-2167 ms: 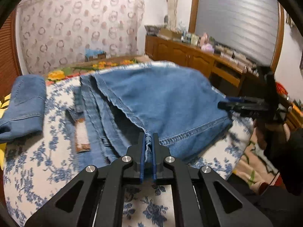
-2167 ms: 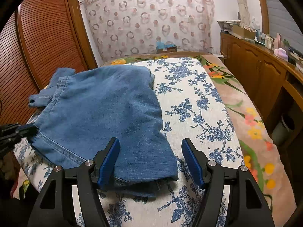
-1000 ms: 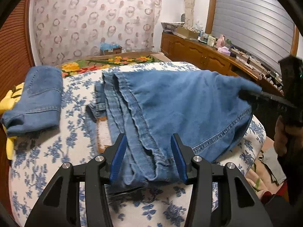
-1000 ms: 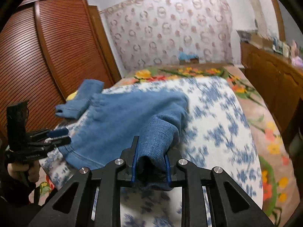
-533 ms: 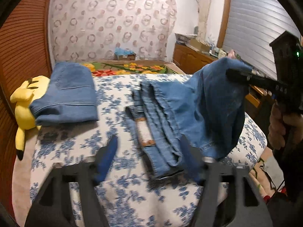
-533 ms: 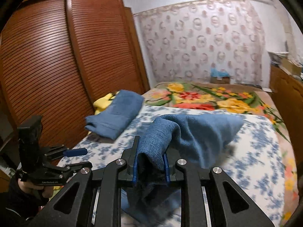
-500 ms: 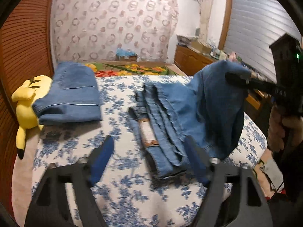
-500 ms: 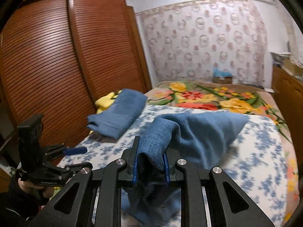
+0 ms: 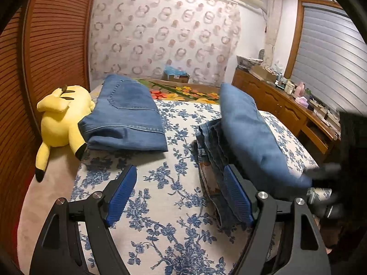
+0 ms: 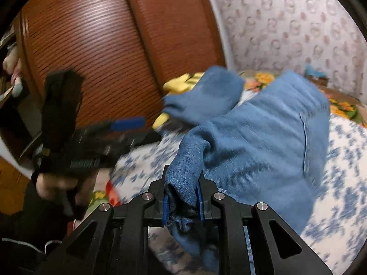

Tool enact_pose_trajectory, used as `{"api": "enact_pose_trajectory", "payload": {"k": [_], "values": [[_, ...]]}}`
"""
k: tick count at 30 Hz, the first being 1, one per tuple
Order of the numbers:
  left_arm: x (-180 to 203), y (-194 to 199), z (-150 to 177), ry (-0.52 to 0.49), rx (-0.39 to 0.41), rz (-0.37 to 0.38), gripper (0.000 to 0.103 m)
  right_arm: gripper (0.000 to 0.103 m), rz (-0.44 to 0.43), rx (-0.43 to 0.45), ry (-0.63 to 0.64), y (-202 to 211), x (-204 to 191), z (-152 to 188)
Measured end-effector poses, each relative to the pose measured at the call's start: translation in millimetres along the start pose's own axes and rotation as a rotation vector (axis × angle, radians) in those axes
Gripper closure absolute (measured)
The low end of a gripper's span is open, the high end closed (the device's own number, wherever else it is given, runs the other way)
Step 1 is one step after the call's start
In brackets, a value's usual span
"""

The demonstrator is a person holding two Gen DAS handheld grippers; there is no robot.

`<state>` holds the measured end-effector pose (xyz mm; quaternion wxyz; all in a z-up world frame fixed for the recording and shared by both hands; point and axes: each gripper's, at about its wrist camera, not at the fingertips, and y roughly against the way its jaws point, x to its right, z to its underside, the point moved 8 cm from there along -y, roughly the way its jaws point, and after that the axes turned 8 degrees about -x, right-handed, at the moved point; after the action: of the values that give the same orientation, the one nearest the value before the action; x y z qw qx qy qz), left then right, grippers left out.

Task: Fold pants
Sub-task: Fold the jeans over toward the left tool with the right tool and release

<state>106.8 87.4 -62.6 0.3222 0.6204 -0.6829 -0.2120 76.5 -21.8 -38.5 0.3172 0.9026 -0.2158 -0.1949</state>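
Note:
The blue denim pants (image 9: 247, 133) lie on the right half of the bed, their upper layer raised into a sloping fold. My right gripper (image 10: 182, 183) is shut on a bunched edge of that layer (image 10: 263, 137); in the left wrist view it is a dark blur (image 9: 321, 171) at the fold's near corner. My left gripper (image 9: 179, 176) stands open over the flowered sheet, left of the pants, with nothing between its blue pads. Its right finger (image 9: 236, 194) is beside the pants' stacked edge. The right wrist view shows it blurred, held by a hand (image 10: 128, 121).
A second pair of jeans, folded (image 9: 128, 114), rests at the bed's far left against a yellow plush toy (image 9: 62, 114). The brown slatted wardrobe (image 10: 91, 45) stands to the left and a wooden dresser (image 9: 286, 110) with clutter on top to the right. Bare flowered sheet (image 9: 160, 206) lies near me.
My left gripper let go of the pants, opened wide and moved left off them. My right gripper closed on the pants' edge, lifted it and swung it across toward the left.

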Motion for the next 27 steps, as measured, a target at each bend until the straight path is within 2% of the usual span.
{"api": "enact_pose_trajectory", "payload": {"k": [5,9,12,15,20,27], "values": [[-2.1,-0.3,1.5,0.006,0.0,-0.006,0.024,0.083,0.02,-0.044,-0.023,-13.0,18.0,5.2],[-0.6,-0.8,1.0,0.001,-0.001,0.001,0.024,0.066,0.026,-0.023,-0.044,2.7,18.6,-1.5],[7.7,0.3,-1.4,-0.014,0.004,0.012,0.024,0.06,0.05,0.014,-0.034,21.9,15.8,-0.9],[21.2,0.5,-3.3,-0.034,0.005,0.026,0.024,0.059,0.106,0.058,-0.033,44.7,22.5,-0.2],[46.0,-7.8,-0.4,-0.072,-0.019,0.061,0.024,0.057,0.237,0.09,-0.078,64.8,60.4,-0.2],[66.7,-32.5,28.3,-0.137,-0.115,0.065,0.024,0.051,0.336,0.083,-0.114,52.1,90.3,1.2]]}}
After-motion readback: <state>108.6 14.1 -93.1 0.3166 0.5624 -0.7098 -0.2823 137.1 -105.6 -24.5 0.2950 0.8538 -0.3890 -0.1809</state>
